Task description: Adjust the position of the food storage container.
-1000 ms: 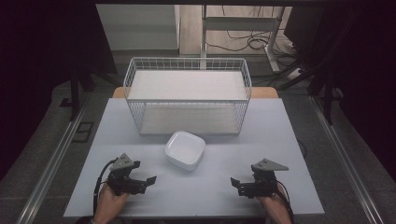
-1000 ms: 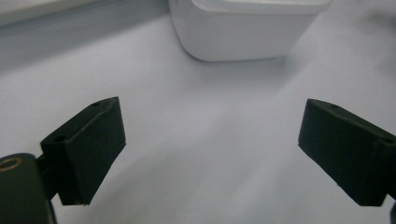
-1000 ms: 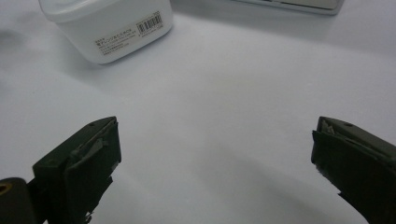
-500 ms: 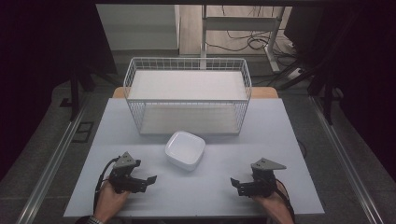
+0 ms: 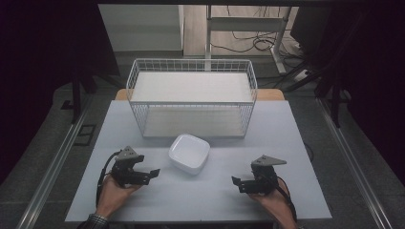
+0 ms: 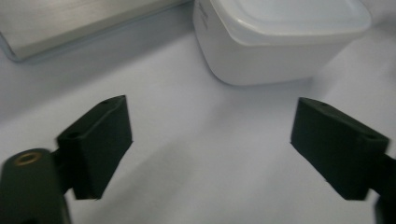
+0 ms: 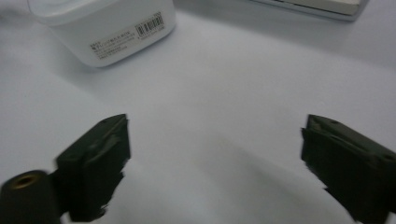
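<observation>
A white square container [image 5: 189,152] sits on the table just in front of the wire basket. My left gripper [image 5: 152,172] lies low at the container's left, jaws pointing toward it; in the left gripper view [image 6: 210,140] the container [image 6: 275,42] stands a short way ahead of the jaws. My right gripper [image 5: 237,183] rests at the front right, pointing left; the right gripper view [image 7: 215,154] shows the container [image 7: 102,28] with its barcode label farther off. Both grippers' jaws have just been closing a little, but stand wide apart with nothing between them.
A white wire basket [image 5: 191,114] with a pale board inside stands at the back middle of the grey table [image 5: 210,195]. Its base edge [image 6: 70,23] shows beyond the left jaws. Dark floor, metal rails and cables surround the table.
My left gripper has shifted slightly forward toward the container. The right gripper has stayed in place. The container has not moved.
</observation>
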Available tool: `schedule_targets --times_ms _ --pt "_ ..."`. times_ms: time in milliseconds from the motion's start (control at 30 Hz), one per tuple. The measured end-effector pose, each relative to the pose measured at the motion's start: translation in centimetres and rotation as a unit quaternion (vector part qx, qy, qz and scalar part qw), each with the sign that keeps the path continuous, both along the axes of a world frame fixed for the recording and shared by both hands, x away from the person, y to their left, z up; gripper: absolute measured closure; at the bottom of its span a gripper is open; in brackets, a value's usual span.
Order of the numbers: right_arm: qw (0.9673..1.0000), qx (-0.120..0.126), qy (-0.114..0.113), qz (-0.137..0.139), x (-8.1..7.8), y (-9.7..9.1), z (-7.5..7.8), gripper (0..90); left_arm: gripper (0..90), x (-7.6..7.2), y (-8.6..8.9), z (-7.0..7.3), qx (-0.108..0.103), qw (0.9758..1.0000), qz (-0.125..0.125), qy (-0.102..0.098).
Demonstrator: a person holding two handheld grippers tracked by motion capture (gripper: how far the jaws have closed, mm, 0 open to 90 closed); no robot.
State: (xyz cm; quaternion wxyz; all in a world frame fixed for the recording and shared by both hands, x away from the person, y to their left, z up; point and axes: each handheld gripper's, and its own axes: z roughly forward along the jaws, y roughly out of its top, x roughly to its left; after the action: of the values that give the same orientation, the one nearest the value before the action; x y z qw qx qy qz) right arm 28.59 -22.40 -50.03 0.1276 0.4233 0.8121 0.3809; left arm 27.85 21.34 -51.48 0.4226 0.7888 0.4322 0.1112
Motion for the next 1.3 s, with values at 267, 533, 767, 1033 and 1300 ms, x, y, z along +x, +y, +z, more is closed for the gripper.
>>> schedule_targets --times_ms 267,533,767,1033,1300 --pt "0.9998 0.015 -0.004 0.012 1.3 1.1 0.8 33.8 39.4 1.5 0.0 0.3 -0.004 0.9999 -0.011 0.006" --pt "0.9992 0.011 0.001 0.038 2.1 2.3 0.8 52.5 51.1 3.7 -0.3 0.4 -0.005 1.0000 -0.004 0.007" --pt "0.9985 0.010 0.003 0.053 3.4 3.7 0.7 65.5 66.7 5.0 -1.1 0.3 -0.008 0.9999 -0.008 0.010" --pt "0.9976 0.020 0.006 0.065 4.7 4.9 0.4 80.0 77.4 6.3 -2.7 0.1 0.012 0.9995 -0.027 0.008" --pt "0.9970 0.011 0.014 0.076 6.0 6.6 -0.2 89.0 85.8 7.8 -3.5 -0.4 -0.009 0.9995 -0.025 0.017"
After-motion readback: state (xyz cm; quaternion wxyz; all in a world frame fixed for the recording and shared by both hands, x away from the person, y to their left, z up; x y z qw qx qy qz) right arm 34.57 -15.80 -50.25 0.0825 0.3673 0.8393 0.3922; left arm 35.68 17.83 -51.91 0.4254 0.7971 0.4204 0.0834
